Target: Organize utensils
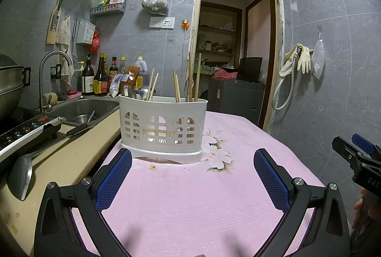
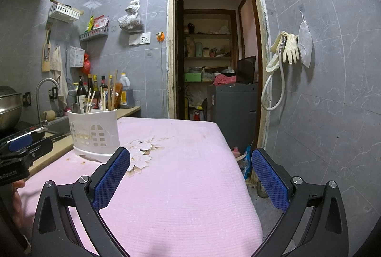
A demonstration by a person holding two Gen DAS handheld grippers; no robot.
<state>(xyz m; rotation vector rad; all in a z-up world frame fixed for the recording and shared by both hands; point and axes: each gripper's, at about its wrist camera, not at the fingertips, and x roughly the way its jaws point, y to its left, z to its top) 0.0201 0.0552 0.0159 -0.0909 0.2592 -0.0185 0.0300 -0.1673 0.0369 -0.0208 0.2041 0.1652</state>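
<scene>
Left gripper: yours, jaws wide, empty.
Holder: straight ahead on pink cloth; chopsticks upright.
Right gripper: wide, empty, farther; holder ahead-left.

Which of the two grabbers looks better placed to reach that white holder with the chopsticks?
Probably the left gripper: the white holder stands straight ahead between its open fingers. From the right gripper, also open and empty, the holder sits off to the left.

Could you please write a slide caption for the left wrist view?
Open left gripper faces a white utensil caddy on the pink cloth.
</scene>
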